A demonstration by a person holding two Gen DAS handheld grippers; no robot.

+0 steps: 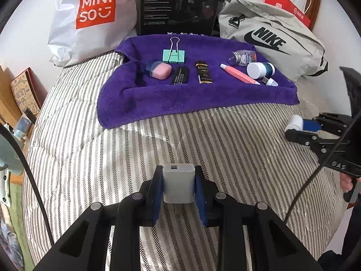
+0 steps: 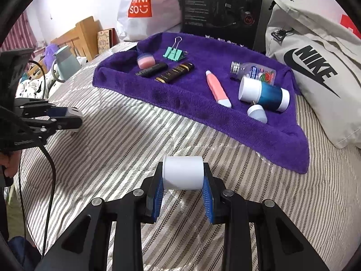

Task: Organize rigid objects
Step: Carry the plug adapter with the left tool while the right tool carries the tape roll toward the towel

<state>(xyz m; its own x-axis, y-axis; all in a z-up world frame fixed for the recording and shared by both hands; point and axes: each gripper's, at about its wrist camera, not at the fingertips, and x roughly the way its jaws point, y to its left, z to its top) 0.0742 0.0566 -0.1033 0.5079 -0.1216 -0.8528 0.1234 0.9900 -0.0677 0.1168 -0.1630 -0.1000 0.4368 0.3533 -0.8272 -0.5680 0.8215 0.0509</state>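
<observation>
The left hand-held gripper (image 1: 178,186) clamps a grey charger block (image 1: 179,184), while the right hand-held gripper (image 2: 183,176) pinches a white cylinder (image 2: 183,172) lying crosswise between its pads. Both hover over the striped bed (image 1: 90,146). Straight ahead lies the purple towel (image 2: 203,103) of sorted items; its bare front edge looks nearer the right.

Miniso bag (image 1: 90,15), black headset box (image 1: 178,4), Nike bag (image 1: 270,43).

Right gripper (image 2: 183,176) clamps white cylinder (image 2: 182,172) over striped bedding (image 2: 126,149)
</observation>
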